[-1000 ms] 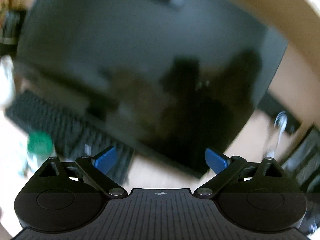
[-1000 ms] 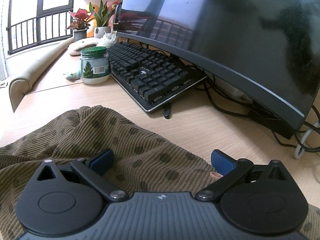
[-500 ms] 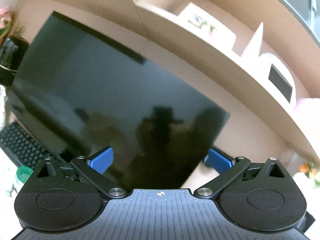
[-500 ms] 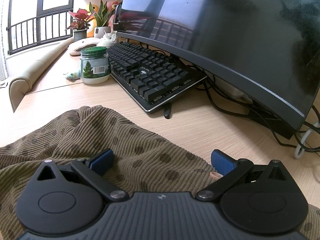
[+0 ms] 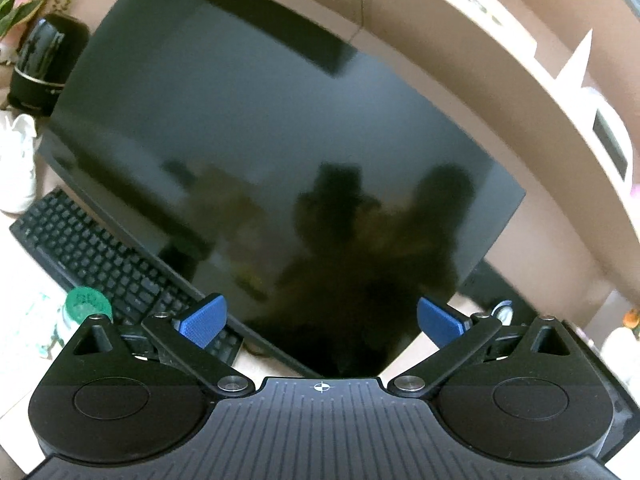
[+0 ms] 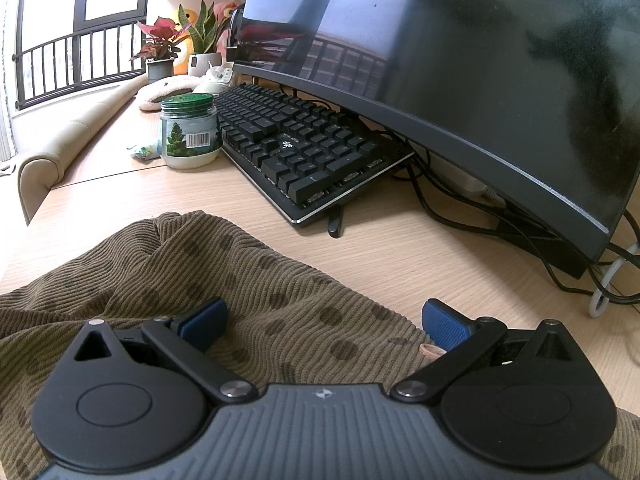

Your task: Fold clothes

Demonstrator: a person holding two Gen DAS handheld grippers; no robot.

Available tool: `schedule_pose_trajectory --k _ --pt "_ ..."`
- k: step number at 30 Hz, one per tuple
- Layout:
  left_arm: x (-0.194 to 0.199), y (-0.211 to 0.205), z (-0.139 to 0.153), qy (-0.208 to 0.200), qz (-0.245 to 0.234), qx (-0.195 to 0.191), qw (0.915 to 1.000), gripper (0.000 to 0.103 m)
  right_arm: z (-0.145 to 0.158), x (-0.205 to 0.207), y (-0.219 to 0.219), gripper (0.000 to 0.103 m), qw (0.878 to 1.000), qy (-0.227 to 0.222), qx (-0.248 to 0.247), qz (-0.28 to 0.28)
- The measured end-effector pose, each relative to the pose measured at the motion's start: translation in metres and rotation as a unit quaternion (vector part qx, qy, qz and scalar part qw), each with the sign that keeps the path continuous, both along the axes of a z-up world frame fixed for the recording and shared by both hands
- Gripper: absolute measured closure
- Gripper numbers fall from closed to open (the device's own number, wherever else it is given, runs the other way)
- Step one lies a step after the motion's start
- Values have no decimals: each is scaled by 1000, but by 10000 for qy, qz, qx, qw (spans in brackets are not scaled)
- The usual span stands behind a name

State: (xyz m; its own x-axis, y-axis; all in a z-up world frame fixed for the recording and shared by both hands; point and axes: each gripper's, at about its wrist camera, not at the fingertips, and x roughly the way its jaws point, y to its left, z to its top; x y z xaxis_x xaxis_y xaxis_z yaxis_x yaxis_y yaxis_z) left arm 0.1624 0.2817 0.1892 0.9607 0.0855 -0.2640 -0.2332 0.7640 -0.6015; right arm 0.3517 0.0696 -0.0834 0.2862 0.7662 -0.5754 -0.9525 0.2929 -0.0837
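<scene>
The garment (image 6: pixel 208 280), a ribbed olive knit with darker dots, is lying bunched on the desk (image 6: pixel 400 252) and filling the right view from about 7 to 5 o'clock, its nearest ridge rising at 10 o'clock from the right gripper (image 6: pixel 323 322). That gripper is sitting low over the cloth with its blue pads spread wide and nothing between them; a small tan button-like piece is showing just beside the pad at 3 o'clock. Across the last second this view is hardly changing at all, so the right gripper is staying parked over the cloth, gripping nothing. The left gripper (image 5: pixel 318 318) is the one changing: it is also spread wide and empty, but it is swinging, having tipped up toward the shelf half a second back and now dropping again so that the monitor (image 5: pixel 260 140) fills its view, with the keyboard (image 5: pixel 104 264) at 9 o'clock and the green-lidded jar (image 5: pixel 86 306) at 8 o'clock. No cloth is showing in the left view. I am judging that folding is not yet underway and that the left gripper is being brought down toward the garment; both need to close on an edge before any fold starts. Farther out in the right view, plants (image 6: pixel 180 44) are standing by the window (image 6: pixel 80 20) at 11 o'clock.
</scene>
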Motion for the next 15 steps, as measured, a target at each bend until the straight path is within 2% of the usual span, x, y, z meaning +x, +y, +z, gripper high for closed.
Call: schedule_pose_trajectory --k 2,5,9,11,15 --pt "-6 6 3 -321 204 -266 9989 0 0 0 0 0 10000 1 0 -1" --pt "-10 11 20 -772 502 -749 9929 0 0 0 0 0 10000 0 -1 -1" --pt "-37 3 59 -1874 286 -1203 9745 0 0 0 0 0 10000 -1 -1 3" --pt "-50 -5 80 -2179 260 -1096 9694 0 0 0 0 0 10000 -1 -2 3" --pt "-65 -21 104 -2524 220 -587 9656 0 0 0 0 0 10000 -2 -2 3"
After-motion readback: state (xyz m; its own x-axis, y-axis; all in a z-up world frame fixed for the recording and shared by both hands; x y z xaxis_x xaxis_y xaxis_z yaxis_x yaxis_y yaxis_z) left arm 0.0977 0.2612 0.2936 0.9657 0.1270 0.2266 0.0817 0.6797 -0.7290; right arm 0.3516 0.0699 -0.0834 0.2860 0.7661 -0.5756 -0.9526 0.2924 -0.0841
